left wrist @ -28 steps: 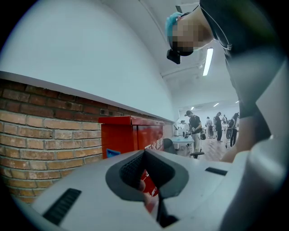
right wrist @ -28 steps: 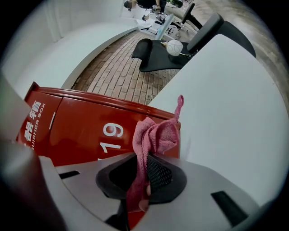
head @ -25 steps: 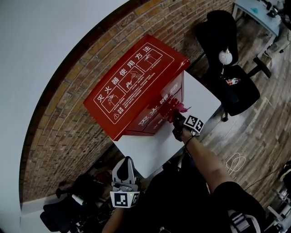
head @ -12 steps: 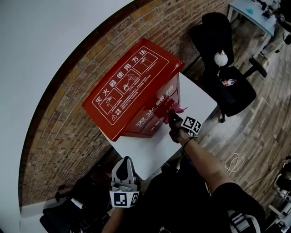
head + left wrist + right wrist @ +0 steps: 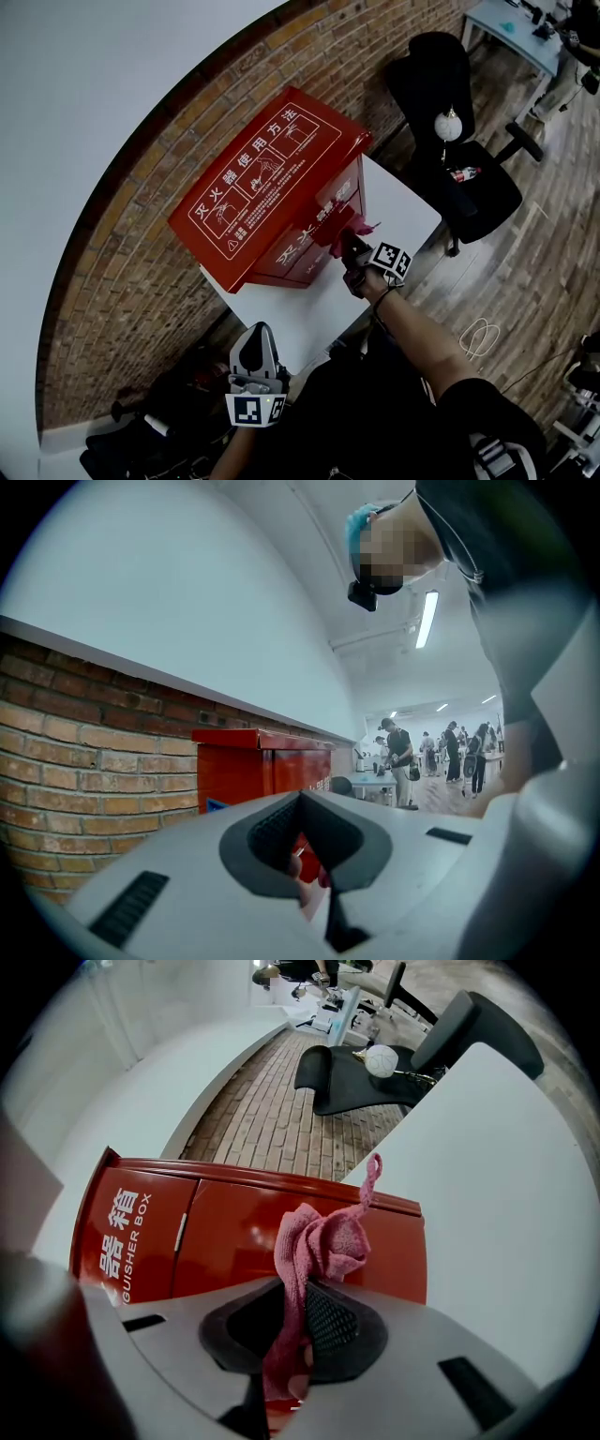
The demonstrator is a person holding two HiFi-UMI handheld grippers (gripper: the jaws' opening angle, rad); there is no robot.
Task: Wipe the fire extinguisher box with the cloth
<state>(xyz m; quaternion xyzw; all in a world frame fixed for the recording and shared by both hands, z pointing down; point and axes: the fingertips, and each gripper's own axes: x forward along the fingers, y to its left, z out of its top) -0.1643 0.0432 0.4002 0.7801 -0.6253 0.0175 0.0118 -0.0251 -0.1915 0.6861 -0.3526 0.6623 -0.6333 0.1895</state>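
Red-brown bricks make up the lower wall (image 5: 141, 244), and the wall above them is plain white. A white desk (image 5: 403, 202) stands against the bricks on a wood floor (image 5: 525, 272). On the desk sits the big red fire extinguisher box (image 5: 272, 178), with white drawings and writing on its top. Its back is close to the bricks.

The right claw (image 5: 349, 246) is up at the front of the box, near the end that is closest to the black chair (image 5: 459, 178). Its 2 jaws are squeezed together on a pink cloth (image 5: 319, 1251). The cloth sticks up out of the jaws in a soft bunch, and 1 thin corner points up higher. The bunch is right against the red front of the box and looks to be touching it.

The left claw (image 5: 255, 349) is low down, close to the person's body and well apart from the box. It points toward the box. Its 2 jaws are closed together and have nothing between them.

A round white ball lies on the chair seat.
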